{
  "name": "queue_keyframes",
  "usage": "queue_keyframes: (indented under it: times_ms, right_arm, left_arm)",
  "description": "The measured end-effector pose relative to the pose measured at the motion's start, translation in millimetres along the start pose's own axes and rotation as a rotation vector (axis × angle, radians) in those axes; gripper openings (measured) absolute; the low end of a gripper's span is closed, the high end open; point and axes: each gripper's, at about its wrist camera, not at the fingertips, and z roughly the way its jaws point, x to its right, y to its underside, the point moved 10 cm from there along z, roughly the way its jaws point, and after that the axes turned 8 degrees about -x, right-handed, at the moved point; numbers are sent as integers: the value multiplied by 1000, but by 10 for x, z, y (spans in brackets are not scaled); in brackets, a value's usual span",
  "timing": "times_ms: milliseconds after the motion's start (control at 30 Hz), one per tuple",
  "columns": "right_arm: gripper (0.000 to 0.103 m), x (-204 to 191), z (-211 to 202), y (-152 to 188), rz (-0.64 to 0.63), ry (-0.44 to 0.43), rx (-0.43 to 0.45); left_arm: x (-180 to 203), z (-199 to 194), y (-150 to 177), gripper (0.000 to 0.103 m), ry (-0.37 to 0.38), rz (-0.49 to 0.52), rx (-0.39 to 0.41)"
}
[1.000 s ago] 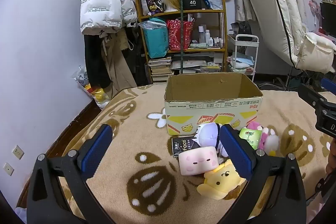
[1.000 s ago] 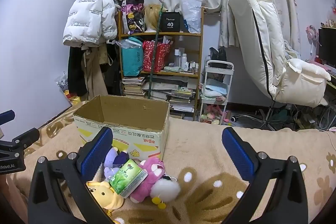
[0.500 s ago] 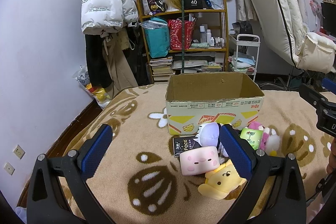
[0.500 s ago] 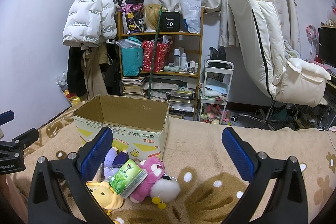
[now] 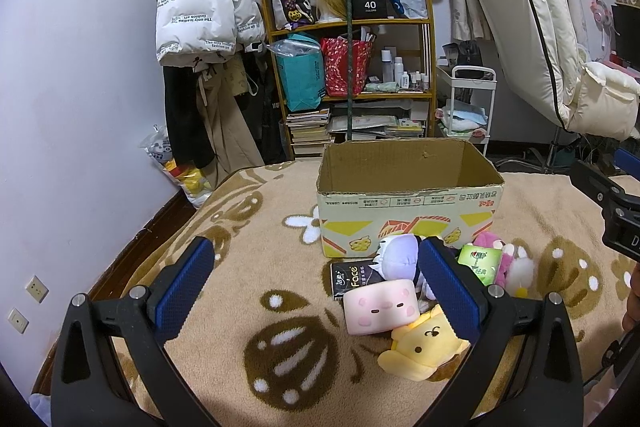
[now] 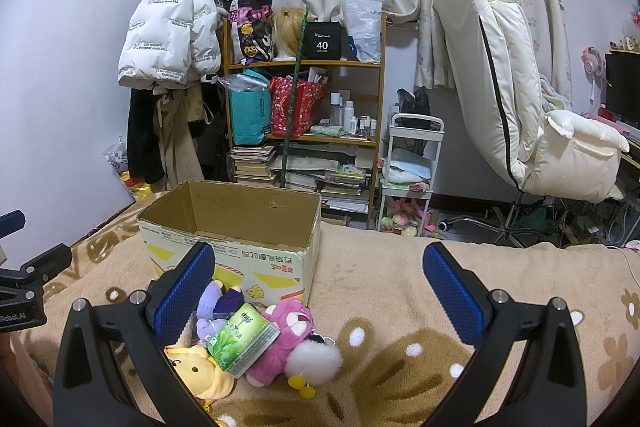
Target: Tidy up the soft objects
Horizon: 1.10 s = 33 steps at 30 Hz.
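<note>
An open cardboard box stands on the beige blanket. In front of it lies a heap of soft things: a pink square plush, a yellow dog plush, a purple-white plush, a green tissue pack, a pink plush with a white pom-pom and a black "Face" packet. My left gripper hovers open just left of the heap. Just right of it, my right gripper is open, holding nothing.
A wooden shelf crammed with bags and books stands behind the box, with a white jacket hanging at its left. A cream recliner chair and a small white cart are at the right. The blanket lies bare right of the heap.
The left wrist view has shifted very slightly, with the box and toys a touch further right in frame. Both grippers stay open; nothing was picked up.
</note>
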Motion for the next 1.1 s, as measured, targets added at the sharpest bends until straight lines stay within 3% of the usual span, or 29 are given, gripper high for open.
queue_keyframes:
  times_ms: [1100]
  right_arm:
    - [103,20,15,-16,2,1,-4]
  left_arm:
    - [-55,-4,-10,101,0,1,4]
